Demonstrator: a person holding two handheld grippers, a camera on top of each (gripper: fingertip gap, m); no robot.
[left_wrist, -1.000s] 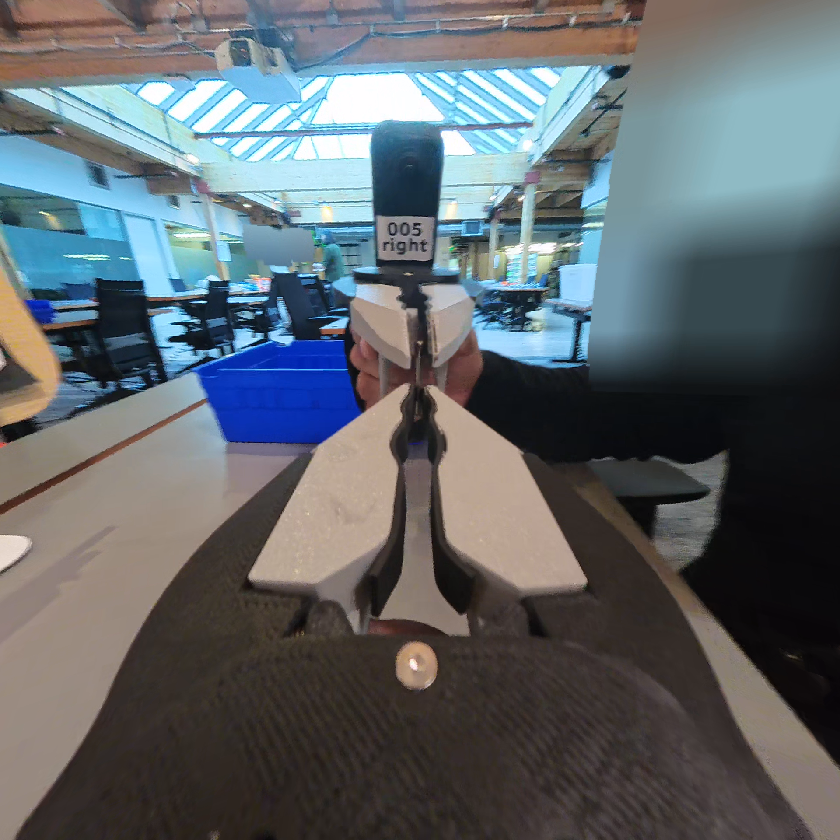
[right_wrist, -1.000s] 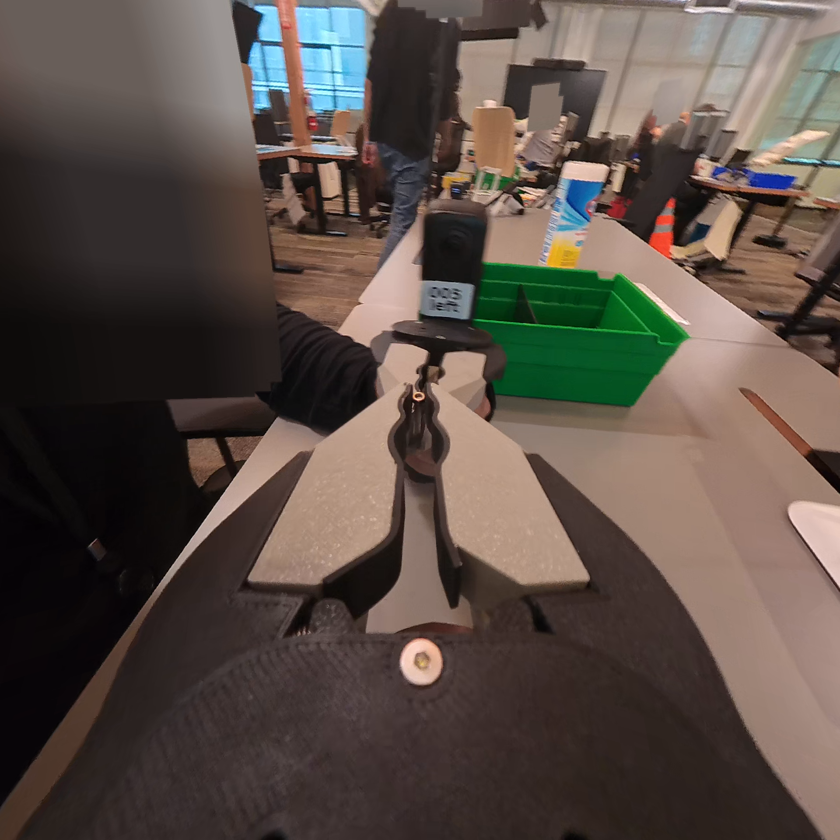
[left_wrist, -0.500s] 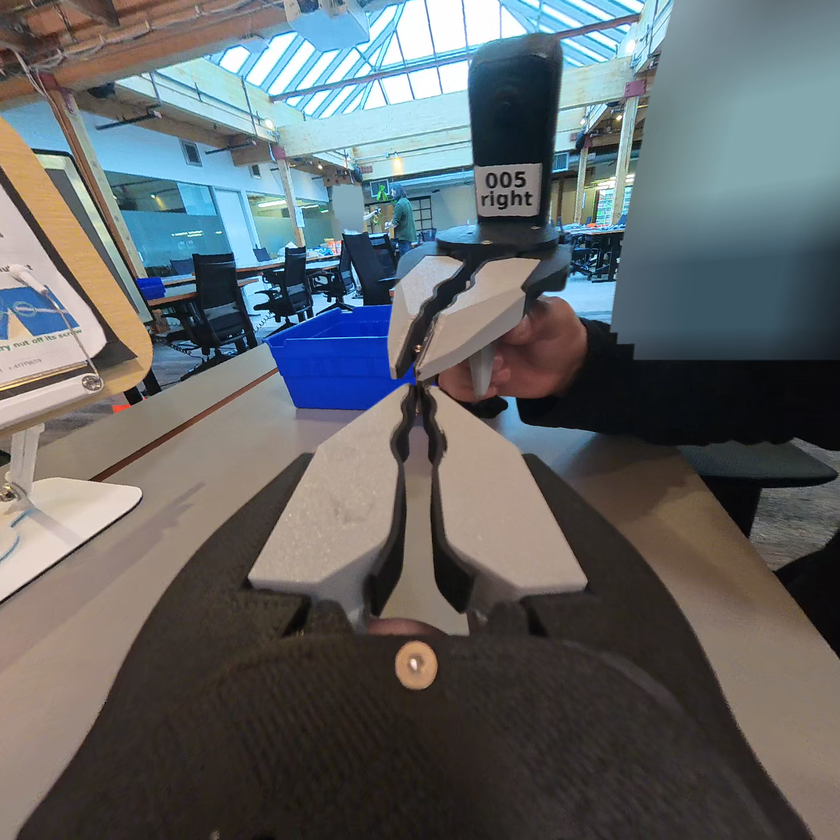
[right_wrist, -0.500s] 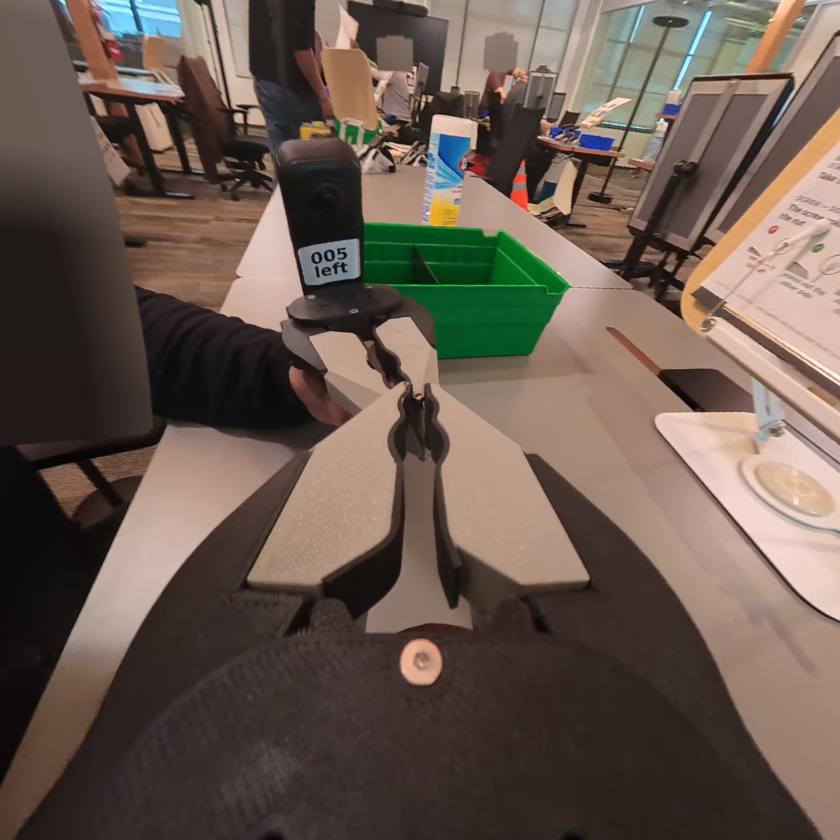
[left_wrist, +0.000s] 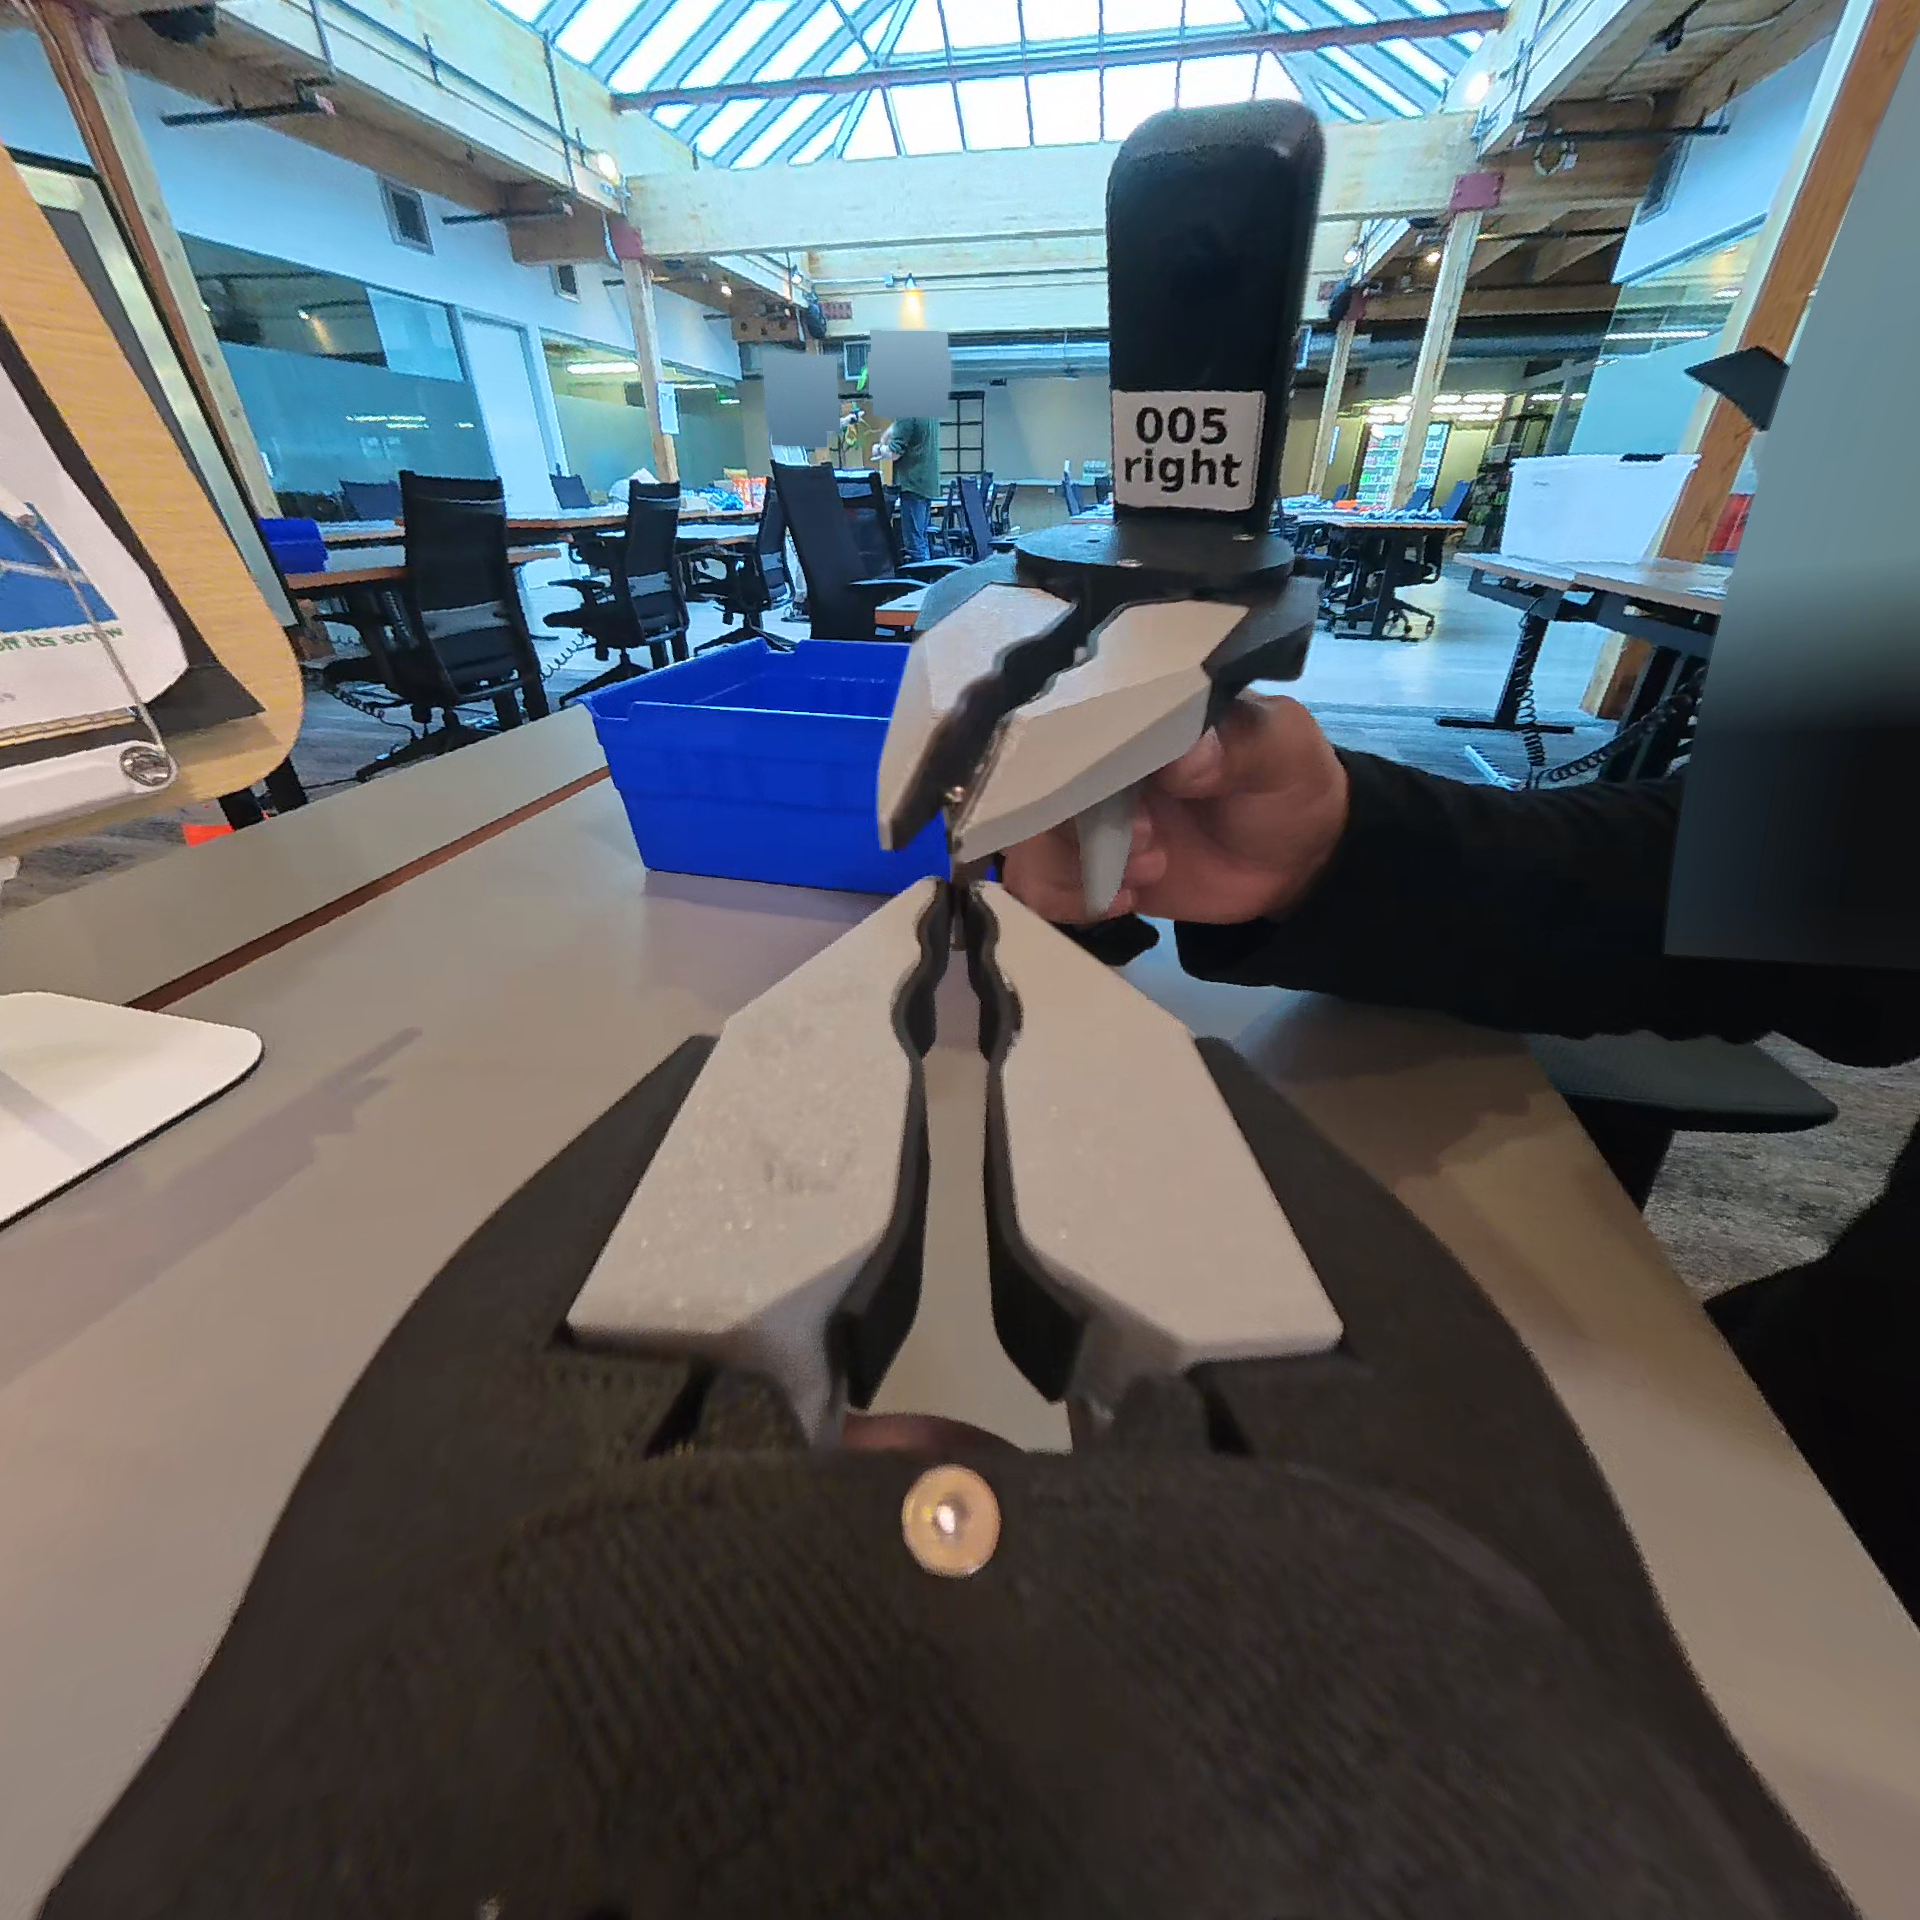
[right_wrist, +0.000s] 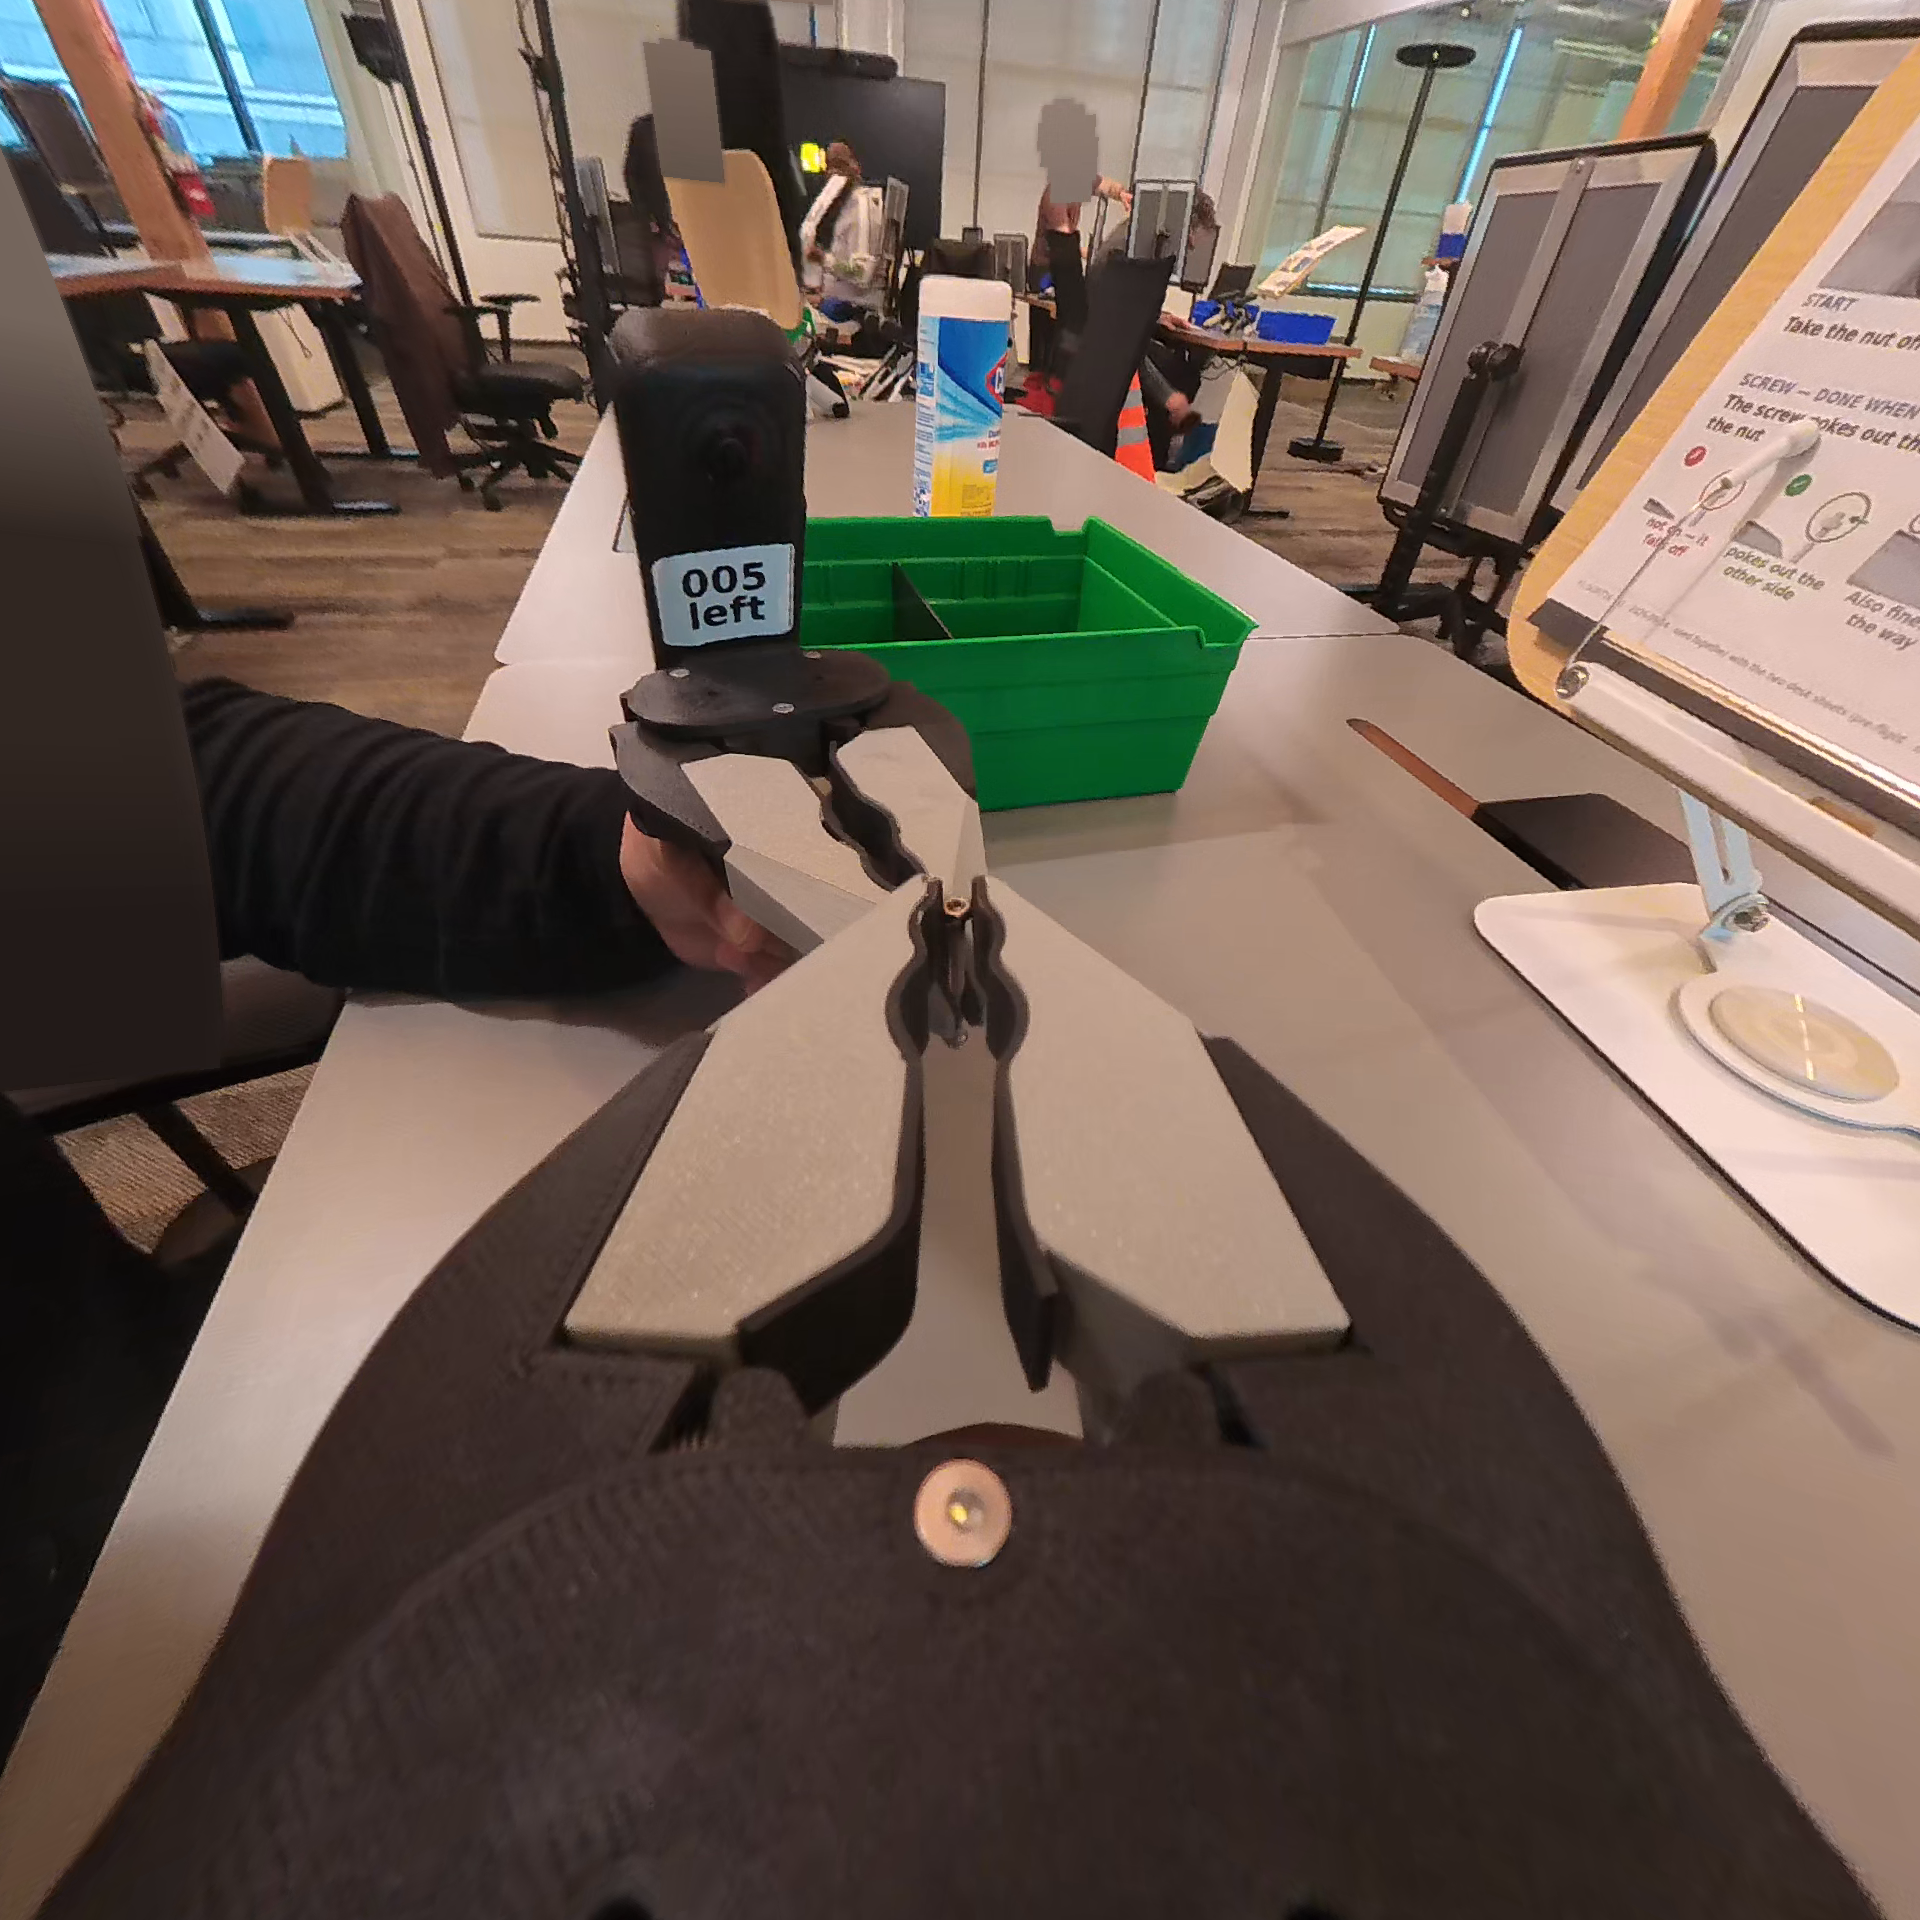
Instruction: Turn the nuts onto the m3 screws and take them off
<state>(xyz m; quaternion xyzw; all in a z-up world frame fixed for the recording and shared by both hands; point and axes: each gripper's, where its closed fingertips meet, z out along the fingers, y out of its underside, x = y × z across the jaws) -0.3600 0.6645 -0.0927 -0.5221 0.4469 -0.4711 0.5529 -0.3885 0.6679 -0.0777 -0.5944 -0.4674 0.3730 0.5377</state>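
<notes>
My right gripper [right_wrist: 954, 909] is shut on a dark m3 screw [right_wrist: 953, 977] that lies along the gap between its pads. A small brass nut [right_wrist: 954, 906] sits on the screw's end at the fingertips. My left gripper [left_wrist: 956, 899] is shut, tip to tip with the right one. It shows tilted in the right wrist view [right_wrist: 940, 878], its tips pinched at the nut. The right gripper shows rolled to one side in the left wrist view [left_wrist: 948, 805], held by a hand [left_wrist: 1226, 821]. Both are held above the grey table [left_wrist: 468, 1039].
A blue bin [left_wrist: 769, 769] stands behind the grippers in the left wrist view, a green divided bin [right_wrist: 1091, 748] in the right wrist view. A wipes canister [right_wrist: 961, 400] stands beyond it. An instruction board [right_wrist: 1766, 468] on a white stand base [right_wrist: 1621, 997] is at the table's side.
Both grippers have swung round toward the instruction board while staying tip to tip. The right gripper has rolled from upright to tilted against the left one.
</notes>
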